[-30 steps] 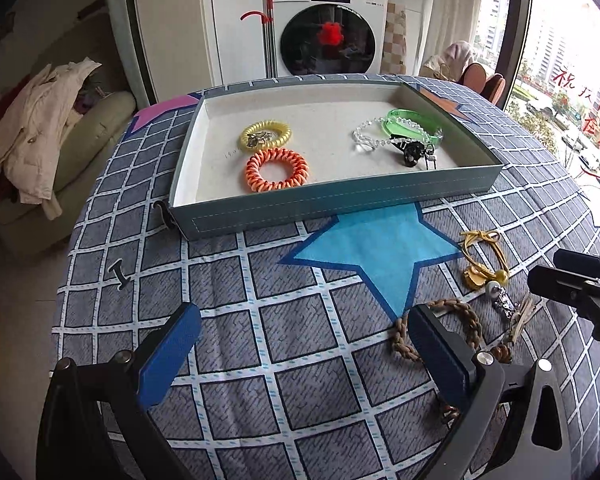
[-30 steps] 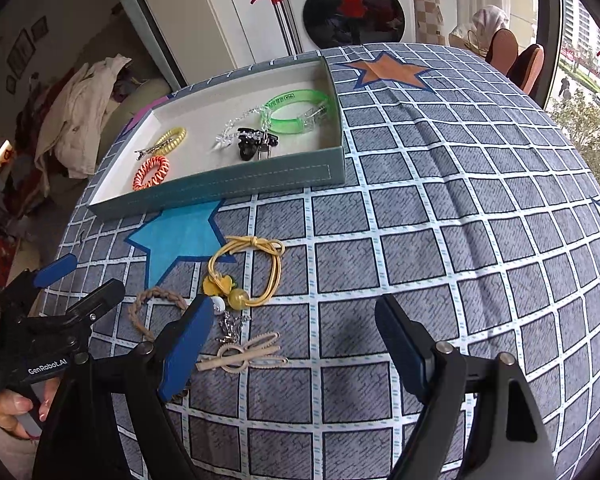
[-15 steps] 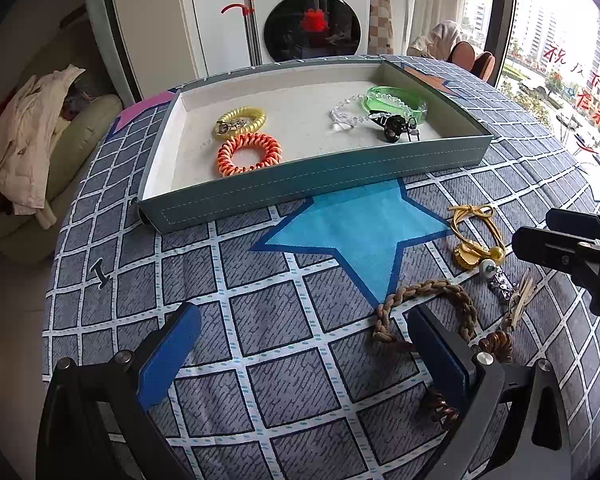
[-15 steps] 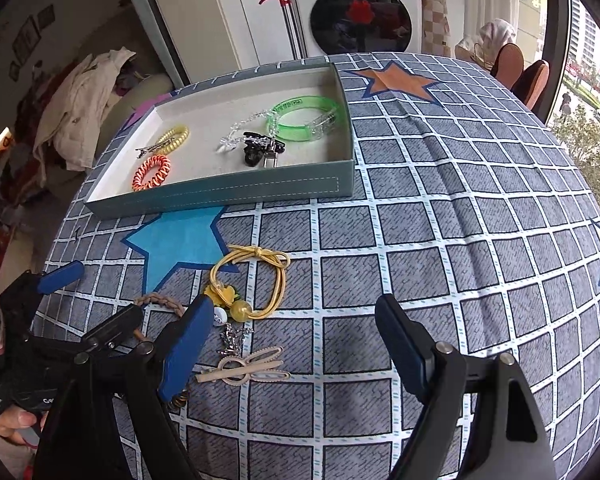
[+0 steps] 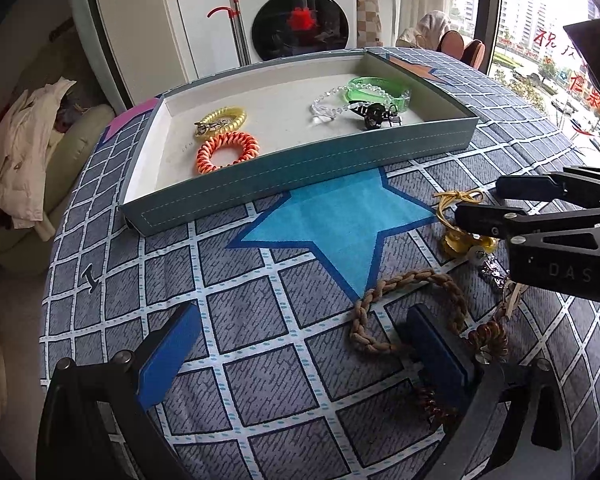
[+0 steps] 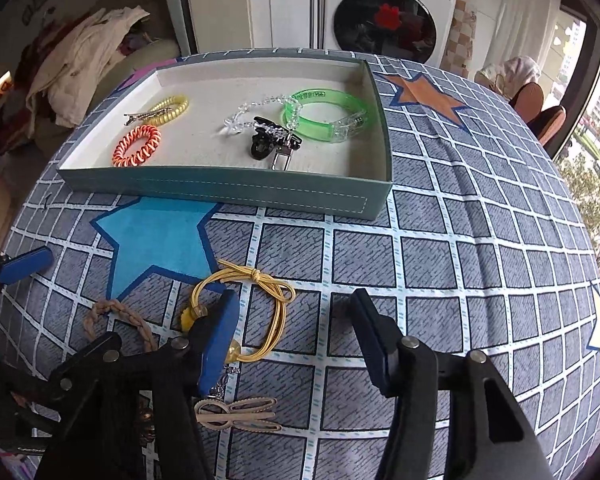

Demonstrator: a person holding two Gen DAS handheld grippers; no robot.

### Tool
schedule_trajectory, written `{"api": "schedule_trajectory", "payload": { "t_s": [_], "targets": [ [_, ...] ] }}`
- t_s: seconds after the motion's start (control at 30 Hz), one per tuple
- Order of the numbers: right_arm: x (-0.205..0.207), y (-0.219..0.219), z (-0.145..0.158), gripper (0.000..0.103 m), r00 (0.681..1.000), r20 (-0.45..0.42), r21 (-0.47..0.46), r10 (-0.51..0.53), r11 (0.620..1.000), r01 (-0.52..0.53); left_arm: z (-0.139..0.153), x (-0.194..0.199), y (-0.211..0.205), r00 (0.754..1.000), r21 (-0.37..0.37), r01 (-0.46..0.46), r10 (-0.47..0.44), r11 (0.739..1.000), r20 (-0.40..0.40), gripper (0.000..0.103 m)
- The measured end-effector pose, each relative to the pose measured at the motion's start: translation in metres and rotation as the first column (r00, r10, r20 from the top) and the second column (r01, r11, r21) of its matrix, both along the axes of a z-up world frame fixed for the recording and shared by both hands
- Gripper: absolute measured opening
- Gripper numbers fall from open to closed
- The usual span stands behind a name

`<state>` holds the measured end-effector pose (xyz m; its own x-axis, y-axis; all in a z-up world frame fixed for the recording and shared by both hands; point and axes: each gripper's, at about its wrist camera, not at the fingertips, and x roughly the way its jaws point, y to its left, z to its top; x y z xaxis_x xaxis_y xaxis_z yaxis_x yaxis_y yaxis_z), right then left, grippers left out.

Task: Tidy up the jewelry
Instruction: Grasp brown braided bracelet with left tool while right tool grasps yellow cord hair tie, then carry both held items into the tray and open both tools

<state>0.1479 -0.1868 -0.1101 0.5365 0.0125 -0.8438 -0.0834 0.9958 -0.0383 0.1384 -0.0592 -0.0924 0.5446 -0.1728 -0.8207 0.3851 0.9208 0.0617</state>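
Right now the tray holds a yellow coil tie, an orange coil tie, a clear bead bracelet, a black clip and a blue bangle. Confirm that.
Not quite: the bangle is green, not blue, as the right wrist view shows. The rest stands: the tray also holds the yellow coil tie, orange coil tie, clear bead bracelet and black clip.
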Motion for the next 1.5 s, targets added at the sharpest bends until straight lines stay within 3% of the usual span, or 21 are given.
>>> {"api": "schedule_trajectory", "payload": {
  "t_s": [0.13, 0.23, 0.27, 0.33, 0.53, 1.0, 1.5],
  "targets": [
    [0.003, 0.002, -0.001, 0.061, 0.999, 0.0, 0.001, 0.034, 0.999, -0.034, 0.002, -0.001, -0.005, 0.999, -0.011, 0.033, -0.033, 0.999, -0.001, 0.103],
    [0.004, 0.004, -0.001, 0.056, 0.999, -0.003, 0.003, 0.052, 0.999, -0.052, 0.003, -0.002, -0.009, 0.998, -0.03, 0.067, -0.067, 0.997, -0.009, 0.092],
    [0.004, 0.005, -0.001, 0.054, 0.998, -0.004, 0.004, 0.06, 0.998, -0.06, 0.003, -0.003, -0.011, 0.997, -0.036, 0.079, -0.08, 0.996, -0.012, 0.086],
    [0.003, 0.008, 0.0, 0.04, 0.997, -0.006, 0.004, 0.073, 0.997, -0.073, 0.004, -0.003, -0.013, 0.994, -0.056, 0.104, -0.105, 0.993, -0.025, 0.075],
    [0.001, 0.018, 0.001, 0.006, 0.996, -0.007, -0.002, 0.086, 0.996, -0.086, 0.007, -0.011, -0.021, 0.985, -0.071, 0.17, -0.172, 0.983, -0.024, 0.03],
    [-0.014, -0.002, 0.022, 0.004, 0.998, 0.06, 0.067, 0.01, 0.998, -0.014, 0.016, 0.0, 0.014, 0.997, -0.197, 0.054, -0.065, 0.979, -0.051, 0.026],
    [-0.017, 0.009, 0.054, 0.004, 0.991, 0.129, 0.095, 0.038, 0.994, -0.051, 0.03, 0.008, 0.036, 0.999, -0.274, 0.005, -0.017, 0.962, -0.041, 0.026]
  ]
}}
